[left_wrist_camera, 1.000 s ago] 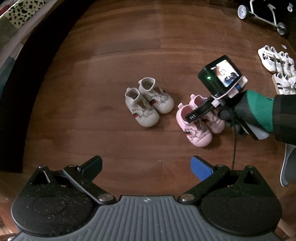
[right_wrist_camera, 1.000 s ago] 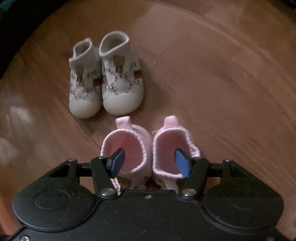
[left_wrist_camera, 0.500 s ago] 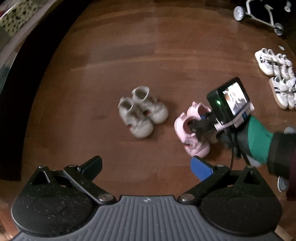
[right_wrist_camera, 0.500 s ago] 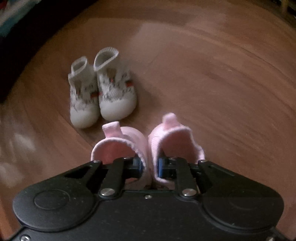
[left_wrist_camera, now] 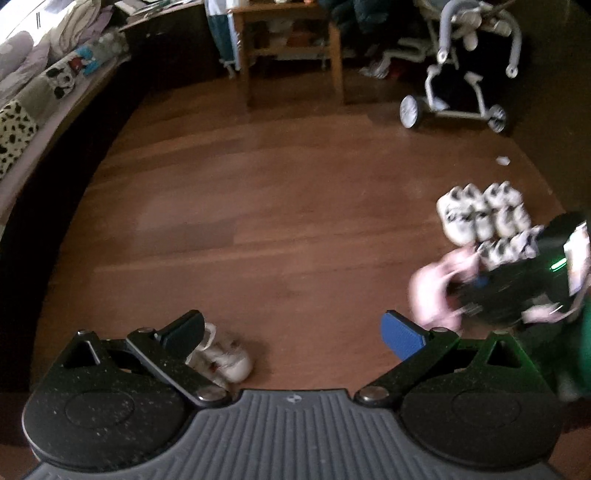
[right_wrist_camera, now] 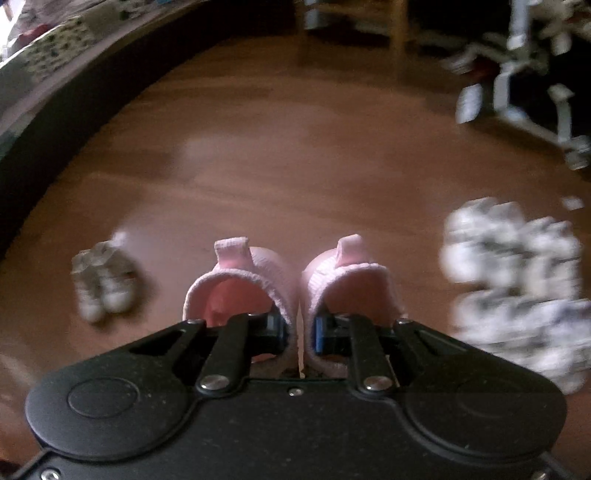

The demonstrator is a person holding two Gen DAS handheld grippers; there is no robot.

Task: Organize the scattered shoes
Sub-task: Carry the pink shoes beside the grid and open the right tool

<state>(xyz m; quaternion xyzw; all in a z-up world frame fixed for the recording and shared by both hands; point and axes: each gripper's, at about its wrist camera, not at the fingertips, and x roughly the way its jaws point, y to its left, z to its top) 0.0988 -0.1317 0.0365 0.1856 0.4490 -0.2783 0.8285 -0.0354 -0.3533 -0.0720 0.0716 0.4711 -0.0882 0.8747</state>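
Now two pink shoes (right_wrist_camera: 295,280) pinched together in right gripper (right_wrist_camera: 298,334) fingers; left gripper (left_wrist_camera: 291,332) fingers wide.

a brown wooden floor (left_wrist_camera: 258,206) fills most of both views. along its left edge runs a dark low ledge topped with patterned cushions (left_wrist_camera: 22,122), one spotted black on white. at the far edge stands a wooden stand (left_wrist_camera: 291,48) on plain legs, with blue-and-white cloth (left_wrist_camera: 221,33) hanging just beside it. near the far right corner sits a white-framed stroller (left_wrist_camera: 465,81) on small wheels, and a small white scrap (left_wrist_camera: 502,160) lies on the floor nearby.
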